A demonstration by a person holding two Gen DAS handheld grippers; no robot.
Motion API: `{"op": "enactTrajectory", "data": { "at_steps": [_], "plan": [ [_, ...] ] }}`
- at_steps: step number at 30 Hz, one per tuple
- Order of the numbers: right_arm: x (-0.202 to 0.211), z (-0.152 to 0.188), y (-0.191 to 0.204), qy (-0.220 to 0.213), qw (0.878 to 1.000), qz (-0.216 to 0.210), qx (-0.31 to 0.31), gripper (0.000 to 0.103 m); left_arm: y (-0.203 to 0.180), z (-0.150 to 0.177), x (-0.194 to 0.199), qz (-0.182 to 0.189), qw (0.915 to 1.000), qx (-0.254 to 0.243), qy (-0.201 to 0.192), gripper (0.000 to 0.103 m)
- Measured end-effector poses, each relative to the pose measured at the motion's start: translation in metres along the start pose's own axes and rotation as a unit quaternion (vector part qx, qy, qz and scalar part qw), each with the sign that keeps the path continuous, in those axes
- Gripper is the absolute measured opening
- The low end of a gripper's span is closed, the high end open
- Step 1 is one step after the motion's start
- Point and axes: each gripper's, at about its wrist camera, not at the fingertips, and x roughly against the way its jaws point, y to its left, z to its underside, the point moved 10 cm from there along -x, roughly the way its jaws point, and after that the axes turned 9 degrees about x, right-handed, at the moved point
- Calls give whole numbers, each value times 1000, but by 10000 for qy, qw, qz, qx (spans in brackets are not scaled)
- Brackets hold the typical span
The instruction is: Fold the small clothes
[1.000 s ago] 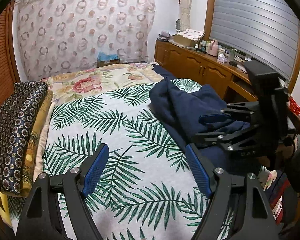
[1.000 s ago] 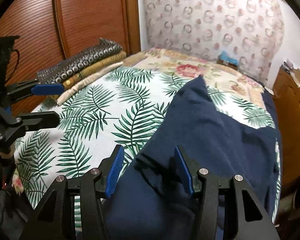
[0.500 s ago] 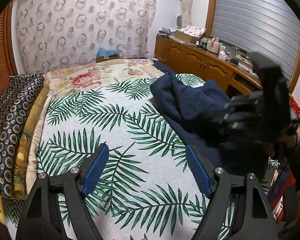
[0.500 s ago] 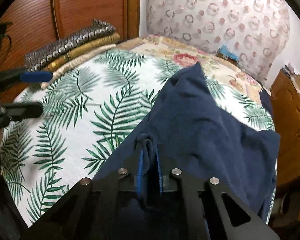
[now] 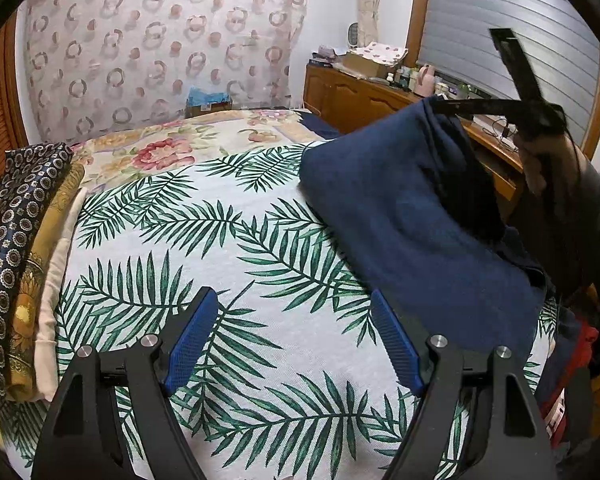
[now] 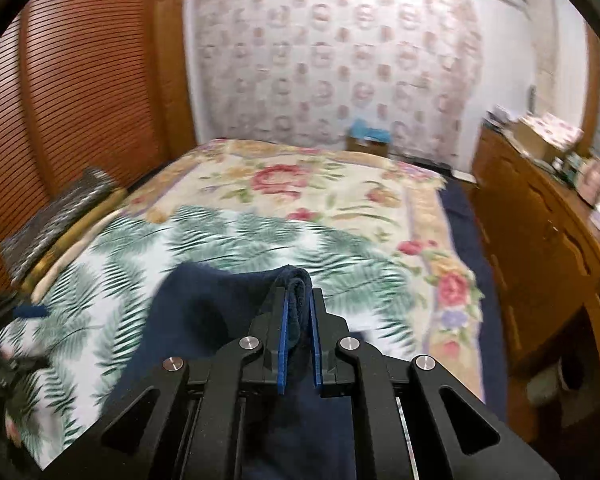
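A dark navy garment [image 5: 416, 216] hangs lifted over the right side of the palm-leaf bedspread [image 5: 236, 248]. My right gripper [image 6: 298, 300] is shut on a bunched edge of the navy garment [image 6: 216, 300], whose cloth fills the gap between the blue pads. In the left wrist view the right gripper [image 5: 444, 106] holds the cloth's top corner high, with a person's hand [image 5: 540, 156] behind it. My left gripper [image 5: 290, 316] stands open low over the bedspread, left of the cloth, with nothing between its fingers.
A stack of folded patterned fabrics [image 5: 16, 248] lies along the bed's left edge. A wooden cabinet [image 5: 364, 96] with clutter on top runs along the right wall. A floral blanket [image 5: 172, 148] covers the far part of the bed. Ribbed wooden doors [image 6: 80, 100] stand left.
The right gripper shut on the navy garment's edge, then rose and swung toward the bed's far side, lifting the cloth. The left gripper stayed open and nearly still.
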Motion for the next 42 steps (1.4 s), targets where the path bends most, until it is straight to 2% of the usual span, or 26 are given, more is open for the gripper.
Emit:
{"op": "enactTrajectory", "data": {
  "at_steps": [2, 5, 7, 9, 10, 12, 13, 15, 19, 23, 27, 33, 34, 35, 36, 38, 40, 42],
  "plan": [
    [-13, 2, -15, 148, 9997, 166, -97, 9, 0, 2, -2, 3, 10000, 16, 26, 79],
    [-48, 18, -38, 679, 9954, 669, -54, 9, -2, 3, -7, 2, 10000, 17, 75, 79],
    [-62, 31, -47, 943, 9926, 739, -215, 15, -6, 6, -8, 4, 9999, -23, 107, 79],
    [-60, 39, -57, 939, 9905, 952, -317, 25, -9, 9, -9, 10, 9999, -41, 124, 79],
    [-54, 43, -55, 859, 9916, 883, -394, 28, -11, 10, -9, 18, 9999, -44, 140, 79],
    [-39, 49, -51, 725, 9929, 831, -450, 46, -16, 13, -9, 47, 9998, -55, 163, 79],
    [-29, 54, -49, 684, 9930, 860, -441, 48, -19, 14, -8, 67, 9998, -76, 163, 79],
    [-8, 66, -44, 561, 9946, 773, -404, 48, -27, 16, -6, 103, 9998, -108, 151, 79],
    [38, 92, -2, 282, 9987, 384, -189, 48, -40, 25, -6, 184, 9995, -149, 209, 79],
    [64, 125, 41, 239, 9997, 15, -96, 48, -56, 38, -6, 254, 9991, -181, 295, 79],
    [68, 157, 75, 326, 9991, -254, 34, 48, -73, 54, -4, 326, 9983, -283, 399, 79],
    [53, 192, 80, 657, 9974, -163, 259, 48, -93, 70, -1, 341, 9975, -388, 483, 79],
    [50, 193, 75, 680, 9972, -84, 299, 47, -95, 72, -1, 350, 9974, -385, 502, 79],
    [50, 195, 74, 706, 9971, -48, 283, 37, -97, 75, 0, 349, 9973, -374, 521, 79],
    [50, 194, 71, 724, 9970, -62, 253, 20, -99, 77, 1, 353, 9973, -366, 536, 79],
    [59, 197, 68, 627, 9978, -87, 204, 8, -103, 80, 3, 376, 9971, -354, 553, 79],
    [75, 188, 75, 441, 9988, -105, 190, 6, -107, 81, 7, 424, 9970, -357, 537, 79],
    [97, 193, 64, 189, 9998, -2, -55, 6, -113, 82, 10, 528, 9966, -364, 519, 79]
  ]
}}
